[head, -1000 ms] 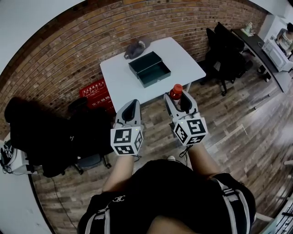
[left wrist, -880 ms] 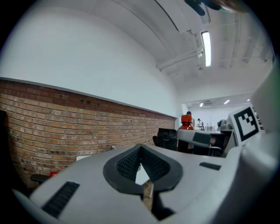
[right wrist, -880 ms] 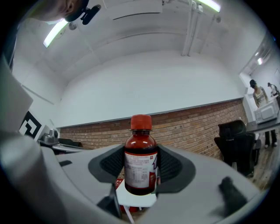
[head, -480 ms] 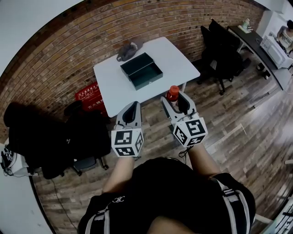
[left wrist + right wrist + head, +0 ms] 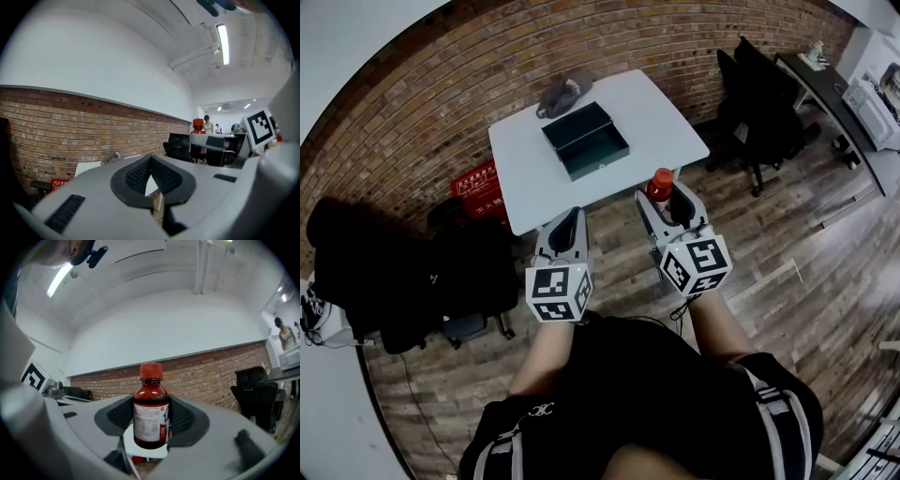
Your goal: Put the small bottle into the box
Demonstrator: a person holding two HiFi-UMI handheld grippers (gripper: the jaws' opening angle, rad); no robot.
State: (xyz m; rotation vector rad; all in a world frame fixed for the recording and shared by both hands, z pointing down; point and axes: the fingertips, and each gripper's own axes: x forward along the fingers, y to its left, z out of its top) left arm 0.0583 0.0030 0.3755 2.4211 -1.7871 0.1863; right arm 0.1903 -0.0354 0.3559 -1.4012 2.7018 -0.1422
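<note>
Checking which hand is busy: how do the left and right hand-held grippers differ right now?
The left hand-held gripper is shut and empty; the right hand-held gripper is shut on the small bottle, upright. The left's pads meet at the tips; the right's are apart, against the bottle's sides. Both are held short of the table with the box.

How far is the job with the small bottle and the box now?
Done: the right gripper grips the small bottle. In hand: bottle held in the air, short of the table. Left: lower it into the open box and release.
</note>
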